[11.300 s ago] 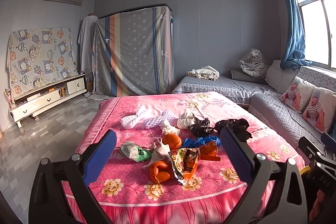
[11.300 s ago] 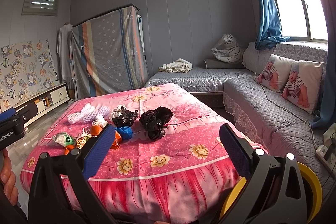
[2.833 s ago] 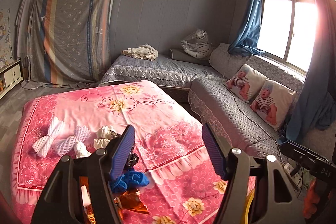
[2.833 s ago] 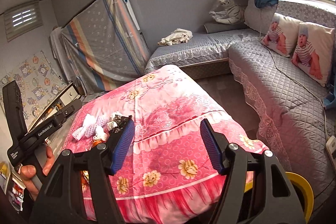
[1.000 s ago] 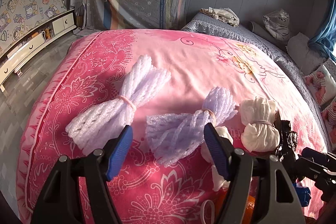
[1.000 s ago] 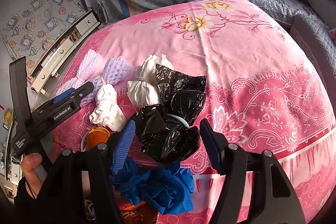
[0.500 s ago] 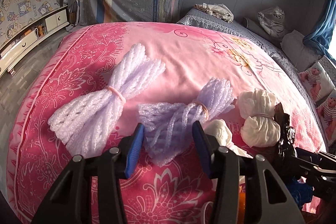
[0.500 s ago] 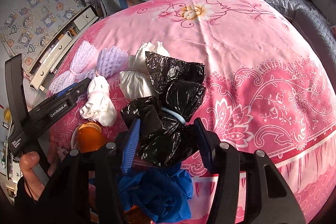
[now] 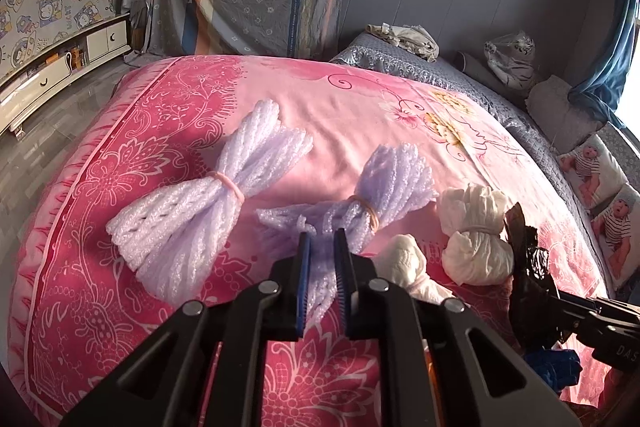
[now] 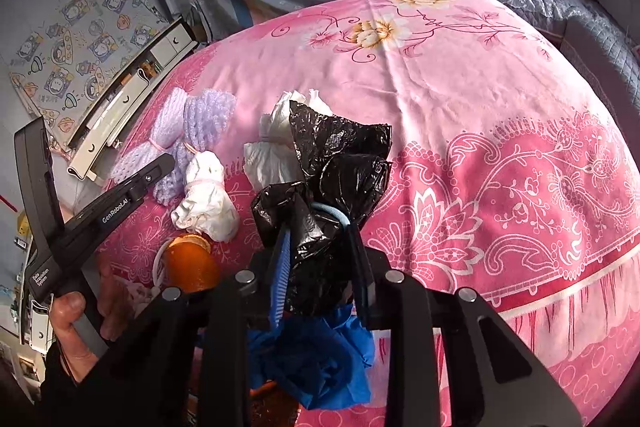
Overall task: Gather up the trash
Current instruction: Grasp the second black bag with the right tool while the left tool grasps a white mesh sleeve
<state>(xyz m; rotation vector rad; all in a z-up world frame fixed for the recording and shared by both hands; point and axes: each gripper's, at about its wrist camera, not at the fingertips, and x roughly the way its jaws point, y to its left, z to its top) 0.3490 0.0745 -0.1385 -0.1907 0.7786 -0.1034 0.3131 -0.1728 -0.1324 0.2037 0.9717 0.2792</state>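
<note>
Left wrist view: left gripper (image 9: 322,247), jaws just closed, pinching the near end of a foam net bundle (image 9: 352,205) whose long axis runs away up-right across the pink bedspread (image 9: 340,107). Right wrist view: right gripper (image 10: 318,239), jaws likewise just closed, clamping the black bag bundle (image 10: 332,187) directly ahead, blue glove (image 10: 316,359) beneath

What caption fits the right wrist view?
Right tool closed on black bag bundle atop pink bedspread.
</note>
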